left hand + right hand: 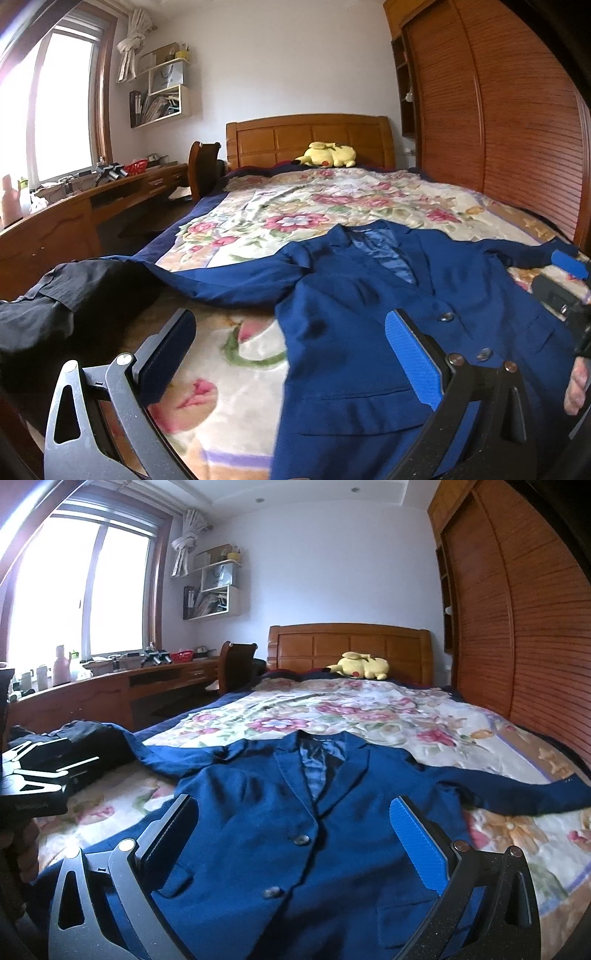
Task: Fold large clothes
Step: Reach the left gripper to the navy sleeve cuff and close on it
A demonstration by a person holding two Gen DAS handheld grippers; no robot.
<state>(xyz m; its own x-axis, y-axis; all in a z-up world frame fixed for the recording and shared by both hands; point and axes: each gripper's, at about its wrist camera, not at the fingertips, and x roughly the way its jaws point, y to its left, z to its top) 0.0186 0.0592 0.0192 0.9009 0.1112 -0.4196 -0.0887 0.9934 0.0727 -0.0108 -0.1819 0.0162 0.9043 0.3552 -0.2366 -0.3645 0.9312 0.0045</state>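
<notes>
A dark blue suit jacket point(280, 812) lies face up on the floral bedspread, buttoned, with both sleeves spread out sideways. The same jacket point(369, 317) fills the right half of the left wrist view. My left gripper point(291, 325) hovers open over the jacket's left edge and the blanket, nothing between its fingers. My right gripper point(295, 812) hangs open above the jacket's front near the buttons, holding nothing. At the right edge of the left wrist view the right gripper point(565, 280) shows with a hand below it.
Dark clothing point(62, 306) is piled at the bed's near left corner. A yellow plush toy point(362, 666) rests by the wooden headboard point(351, 646). A cluttered desk point(110, 686) runs along the left under the window; a slatted wardrobe point(517, 627) lines the right.
</notes>
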